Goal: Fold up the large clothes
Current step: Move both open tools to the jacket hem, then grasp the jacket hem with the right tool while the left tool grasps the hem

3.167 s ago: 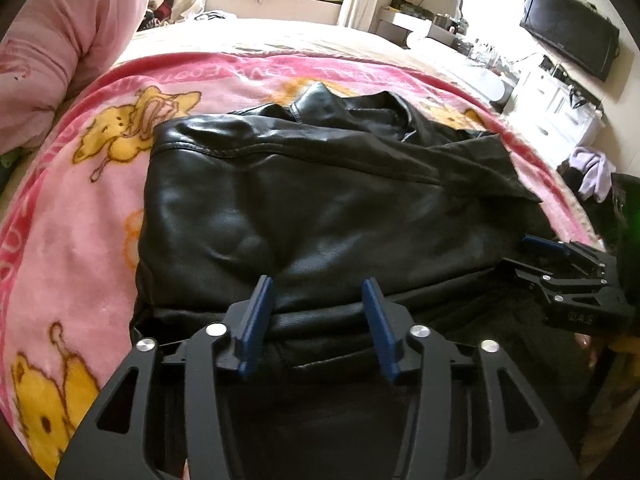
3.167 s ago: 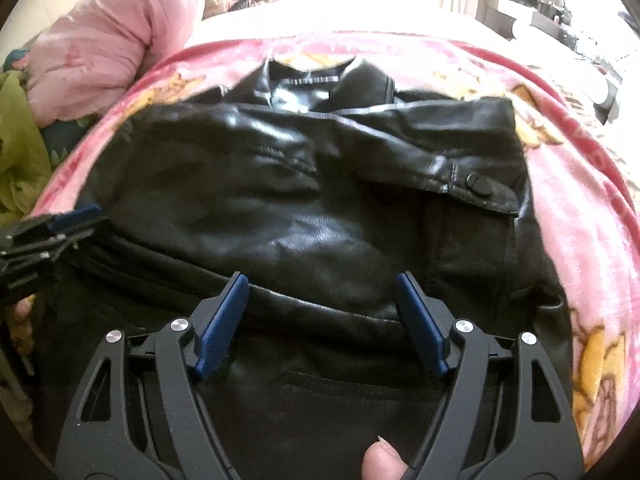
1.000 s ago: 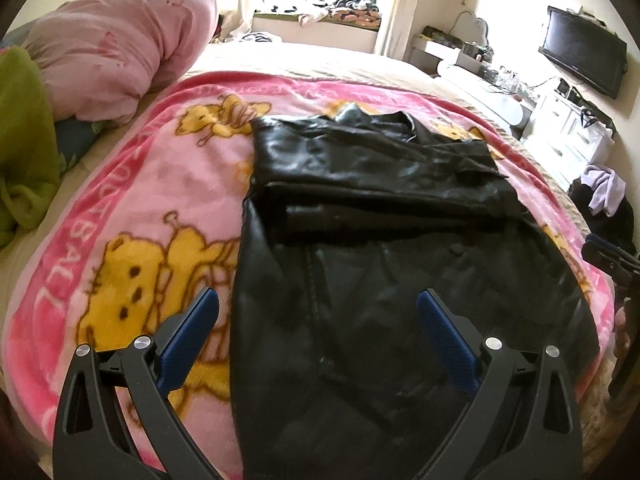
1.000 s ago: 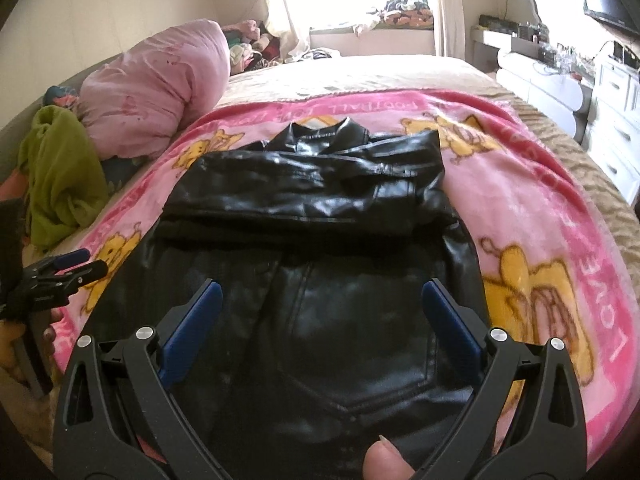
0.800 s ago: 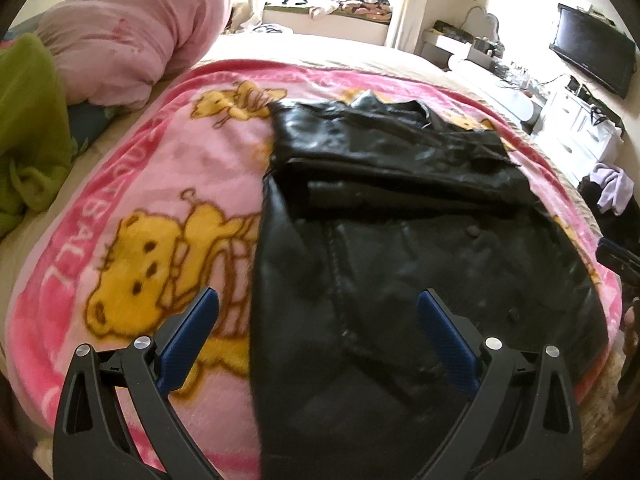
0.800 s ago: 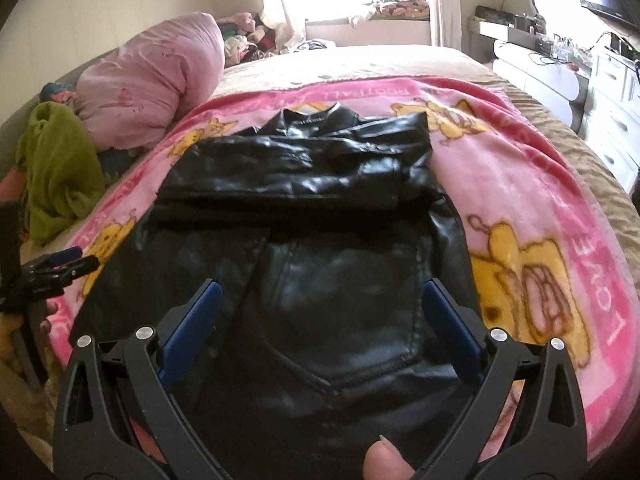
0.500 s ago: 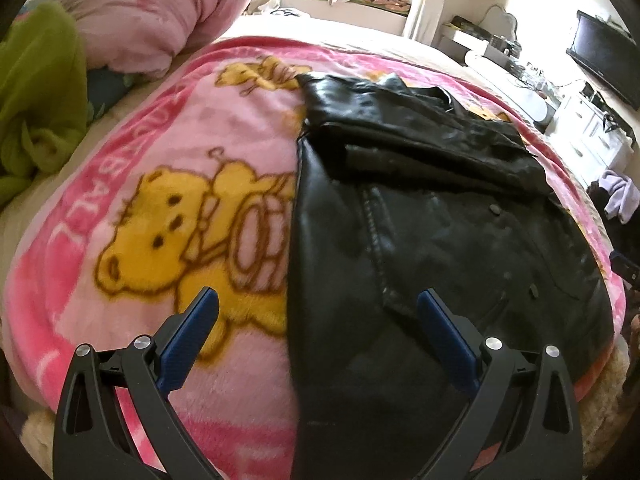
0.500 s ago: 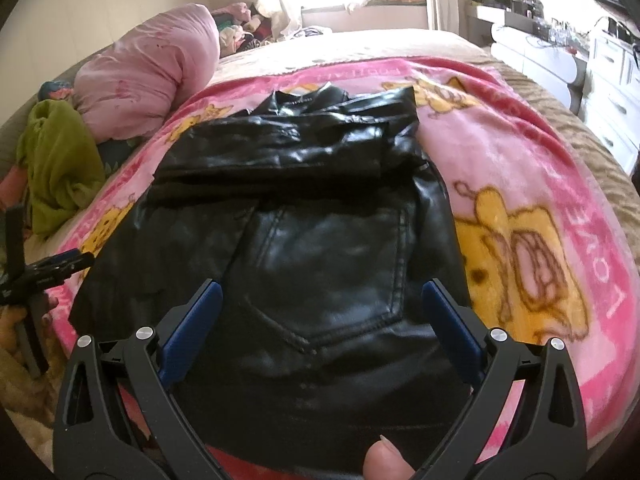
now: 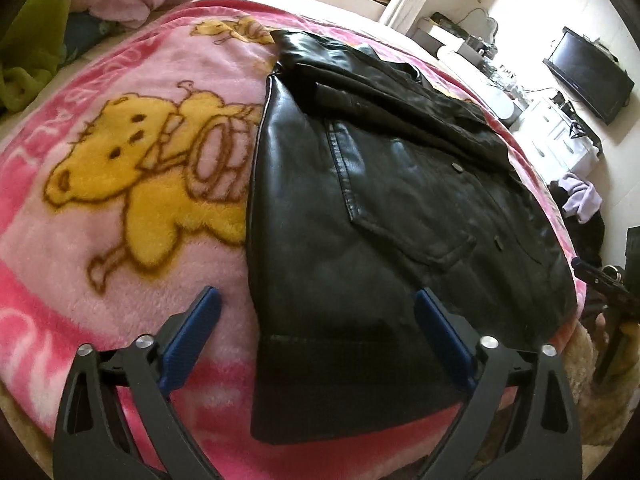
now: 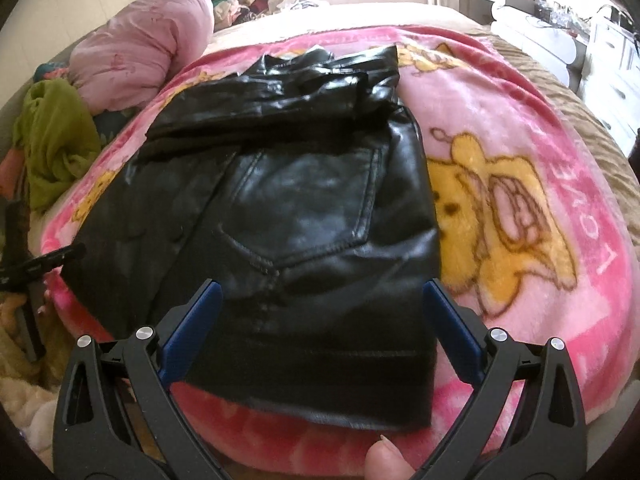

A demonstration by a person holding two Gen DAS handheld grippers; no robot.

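Note:
A black leather jacket point(image 9: 380, 208) lies flat on a pink cartoon-bear blanket point(image 9: 132, 160), its sleeves folded across the upper part and its hem toward me. My left gripper point(image 9: 316, 320) is open and empty, just above the jacket's near left hem corner. In the right wrist view the jacket point(image 10: 288, 200) shows a front pocket; my right gripper point(image 10: 320, 312) is open and empty above the near right part of the hem. The left gripper also shows at the left edge of the right wrist view point(image 10: 44, 264), and the right gripper at the right edge of the left wrist view point(image 9: 600, 276).
A pink duvet point(image 10: 140, 48) and green cloth point(image 10: 56, 140) lie at the bed's far left. White drawers point(image 9: 560, 136), a wall TV point(image 9: 588, 76) and a lilac garment point(image 9: 580, 196) stand right of the bed. The bed's near edge is just below the hem.
Both grippers opened and let go of the jacket, pulled back, then came down toward the hem. The left one shifted left, the right one right.

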